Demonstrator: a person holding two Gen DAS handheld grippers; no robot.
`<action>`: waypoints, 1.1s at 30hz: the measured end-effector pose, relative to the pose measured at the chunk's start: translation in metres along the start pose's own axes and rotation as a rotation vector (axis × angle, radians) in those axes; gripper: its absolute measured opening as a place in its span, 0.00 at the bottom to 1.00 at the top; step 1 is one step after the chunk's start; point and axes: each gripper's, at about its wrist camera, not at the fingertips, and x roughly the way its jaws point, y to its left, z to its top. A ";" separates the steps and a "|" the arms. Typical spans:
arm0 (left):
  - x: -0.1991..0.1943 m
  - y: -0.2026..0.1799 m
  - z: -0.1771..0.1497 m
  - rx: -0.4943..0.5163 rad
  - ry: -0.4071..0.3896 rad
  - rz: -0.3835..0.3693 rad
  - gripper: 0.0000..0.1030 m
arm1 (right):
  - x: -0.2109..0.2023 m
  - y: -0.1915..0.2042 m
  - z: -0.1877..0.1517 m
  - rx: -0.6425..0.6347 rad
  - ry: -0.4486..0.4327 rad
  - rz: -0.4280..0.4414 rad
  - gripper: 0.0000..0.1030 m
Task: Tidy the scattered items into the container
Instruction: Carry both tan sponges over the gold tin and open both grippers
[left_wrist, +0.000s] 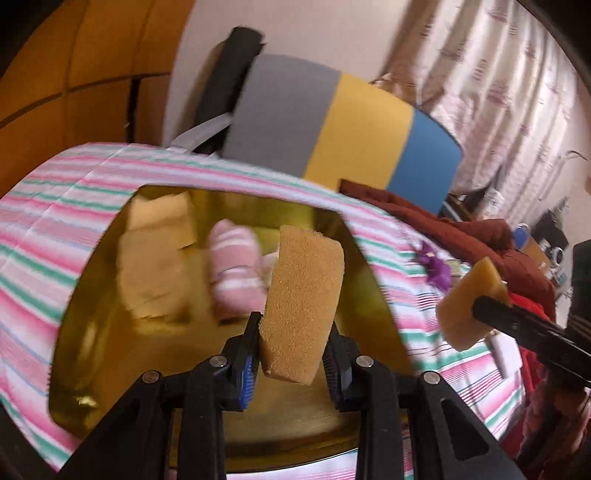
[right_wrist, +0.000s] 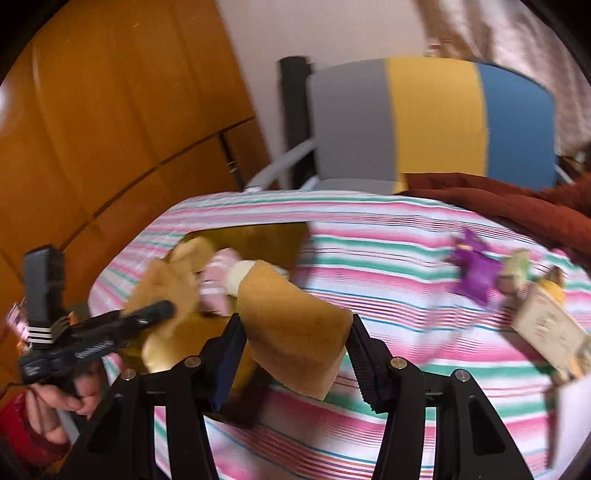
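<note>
Left wrist view has the left tongs (left_wrist: 291, 343) clamped on a tan sponge (left_wrist: 303, 306), which stands nearly upright between the two fingers and sticks out past their tips. Straight ahead of and below these tongs sits the gold container (left_wrist: 373, 280), open at the top, on a bed covered with a pink, green and white striped sheet (left_wrist: 66, 206). Inside it, beyond the left finger, lie pale yellow sponges (left_wrist: 155, 258) and a pink striped rolled cloth (left_wrist: 236, 273), both blurred. To the right of the left tongs, the right tongs (left_wrist: 476, 306) come in from the edge, clamped on a second sponge (left_wrist: 465, 306) above the sheet beside the container. Right wrist view shows that second sponge (right_wrist: 295, 325) filling the gap between the right fingers, tilted, with the container (right_wrist: 258, 236) ahead and to the left. Farther left the left tongs (right_wrist: 162, 310) hold their sponge (right_wrist: 166, 288) over the container, gripped by a hand (right_wrist: 55, 406) in a red sleeve. Off to the right of the right tongs, a purple toy (right_wrist: 476, 273) and a small card box (right_wrist: 550, 332) lie on the sheet, well apart from the container.
</note>
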 end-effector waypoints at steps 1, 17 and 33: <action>-0.001 0.008 -0.002 -0.011 0.004 0.010 0.29 | 0.008 0.012 0.002 -0.014 0.013 0.022 0.54; -0.009 0.078 -0.017 -0.063 0.091 0.136 0.30 | 0.113 0.106 0.001 -0.047 0.239 0.135 0.55; -0.044 0.085 -0.009 -0.135 -0.049 0.205 0.53 | 0.090 0.114 0.003 -0.011 0.151 0.200 0.79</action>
